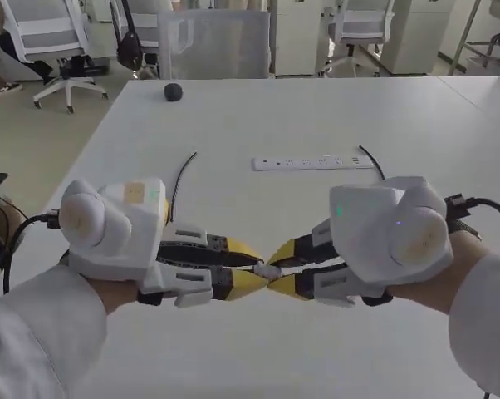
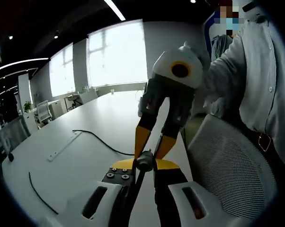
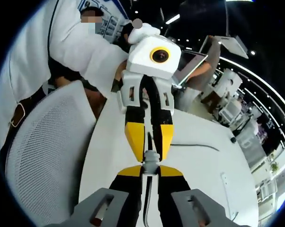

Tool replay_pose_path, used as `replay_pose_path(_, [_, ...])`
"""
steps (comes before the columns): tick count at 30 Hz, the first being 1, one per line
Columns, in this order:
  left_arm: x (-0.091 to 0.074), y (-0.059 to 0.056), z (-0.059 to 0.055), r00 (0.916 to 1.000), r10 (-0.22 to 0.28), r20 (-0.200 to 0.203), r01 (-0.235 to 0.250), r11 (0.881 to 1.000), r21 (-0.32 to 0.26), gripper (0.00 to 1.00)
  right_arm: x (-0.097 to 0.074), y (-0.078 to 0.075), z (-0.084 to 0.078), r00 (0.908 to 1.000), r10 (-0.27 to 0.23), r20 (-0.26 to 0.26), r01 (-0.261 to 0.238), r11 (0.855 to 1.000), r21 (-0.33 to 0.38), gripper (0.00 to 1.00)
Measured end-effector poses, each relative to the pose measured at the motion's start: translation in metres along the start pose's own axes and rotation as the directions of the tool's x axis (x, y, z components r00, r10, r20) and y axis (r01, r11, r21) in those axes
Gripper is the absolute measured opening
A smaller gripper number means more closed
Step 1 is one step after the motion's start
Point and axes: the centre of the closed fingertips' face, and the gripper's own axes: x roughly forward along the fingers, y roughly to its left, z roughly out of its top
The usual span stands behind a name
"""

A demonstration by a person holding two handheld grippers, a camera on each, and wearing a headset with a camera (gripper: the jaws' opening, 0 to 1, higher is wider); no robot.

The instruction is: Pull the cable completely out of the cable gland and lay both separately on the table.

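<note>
Meeting tip to tip at lower centre of the head view, left gripper (image 1: 258, 271) and right gripper (image 1: 276, 270) hold the cable gland (image 1: 268, 270) between them, just above the white table (image 1: 233, 125). Left gripper view: own yellow jaw tips are pinched tight on the gland at lower centre, and the right gripper comes down from the top onto the same spot. Right gripper view: jaws are squeezed together just behind the gland, with a pale strand of cable (image 3: 146, 201) running back between them toward the bottom edge. How far the cable still sits inside the gland, can't tell. Upper half of the head view: power strip (image 1: 315, 162), loose black wire (image 1: 181, 179), small black object (image 1: 174, 91).
</note>
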Motion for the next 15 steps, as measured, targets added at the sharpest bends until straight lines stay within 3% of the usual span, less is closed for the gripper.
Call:
replay_pose_path(3, [-0.0009, 0.0022, 0.0021, 1.0, 0.008, 0.006, -0.008, 1.0, -0.009, 0.14, -0.0005, -0.0029, 0.0008, 0.9998, -0.021, 0.006, 0.021, 0.999, -0.037, 0.06])
replay_pose_path(7, [0.0005, 0.0003, -0.0008, 1.0, 0.002, -0.006, -0.002, 1.0, -0.001, 0.14, 0.0008, -0.0008, -0.0012, 1.0, 0.009, 0.0, -0.009, 0.999, -0.041, 0.08])
replay_pose_path(15, [0.0016, -0.0036, -0.0011, 0.9999, -0.012, -0.01, 0.013, 1.0, 0.026, 0.14, -0.005, 0.0014, -0.0025, 0.9956, 0.087, 0.036, -0.09, 0.99, 0.105, 0.09])
